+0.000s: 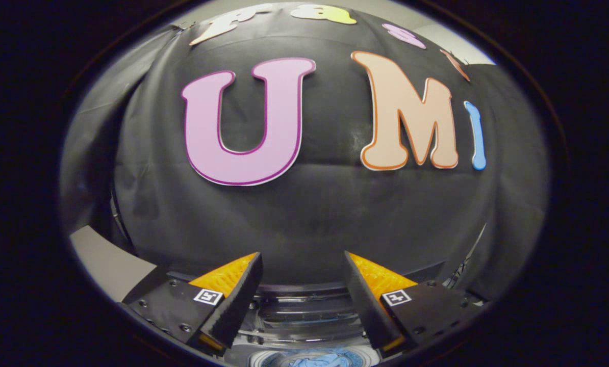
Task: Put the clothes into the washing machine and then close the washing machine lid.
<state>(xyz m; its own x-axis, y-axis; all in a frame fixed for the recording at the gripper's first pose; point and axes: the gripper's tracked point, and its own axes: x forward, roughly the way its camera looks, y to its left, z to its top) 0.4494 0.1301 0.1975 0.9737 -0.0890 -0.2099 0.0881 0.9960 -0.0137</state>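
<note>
My gripper (303, 261) stands open with nothing between its fingers, pointing at the booth's black cloth wall. Below and between the fingers lies the top of the washing machine (304, 318), with its raised clear lid seen edge-on as dark and shiny bands. At the very bottom, inside the round drum opening, a blue piece of clothing (317, 360) lies in the tub. The fingers are above the machine and apart from both the lid and the clothing.
A pale surface (105, 262) shows to the left of the left finger. The black cloth wall (309, 214) hangs close behind the machine. Thin cables (462, 272) run down at the right, beside the right finger.
</note>
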